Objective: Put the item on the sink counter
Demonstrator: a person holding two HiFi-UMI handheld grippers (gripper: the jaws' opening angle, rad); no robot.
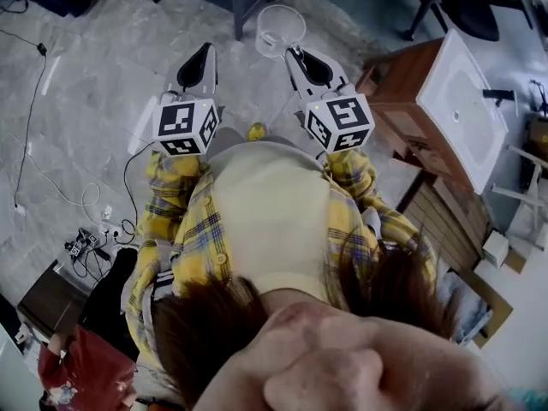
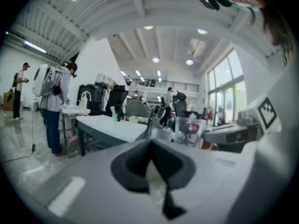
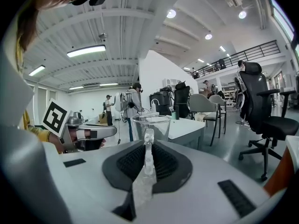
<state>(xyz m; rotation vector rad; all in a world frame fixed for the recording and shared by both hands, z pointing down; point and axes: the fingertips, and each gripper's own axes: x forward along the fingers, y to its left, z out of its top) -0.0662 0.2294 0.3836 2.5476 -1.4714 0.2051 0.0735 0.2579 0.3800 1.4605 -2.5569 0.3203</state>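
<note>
- Head view: the right gripper (image 1: 295, 58) has its jaws closed on the handle of a clear cup (image 1: 280, 28), which hangs just ahead of its tips, above the floor; the sink counter (image 1: 475, 135) stands off to this gripper's right, well apart from the cup
- The left gripper (image 1: 204, 56) sits level with it on its left side, jaws together and carrying nothing
- Counted here: two grippers, two marker cubes (image 1: 186, 125), one cup, one sink counter
- Left gripper view: the left gripper (image 2: 150, 146) shows its pads pressed together with nothing between them; the cup (image 2: 189, 125) shows ahead and to its right
- Right gripper view: the right gripper (image 3: 148, 146) pinches the cup's thin handle (image 3: 148, 136) between its pads, and the cup (image 3: 150, 125) stands upright straight beyond the tips; the left gripper (image 3: 88, 133) is off to its left
- The step in hand looks like carrying the cup to the counter: swing rightward with the cup upright, pinch firmly because a thin handle may pivot, set the base flat on the bare top beside the basin, and open only once it sits steady
</note>
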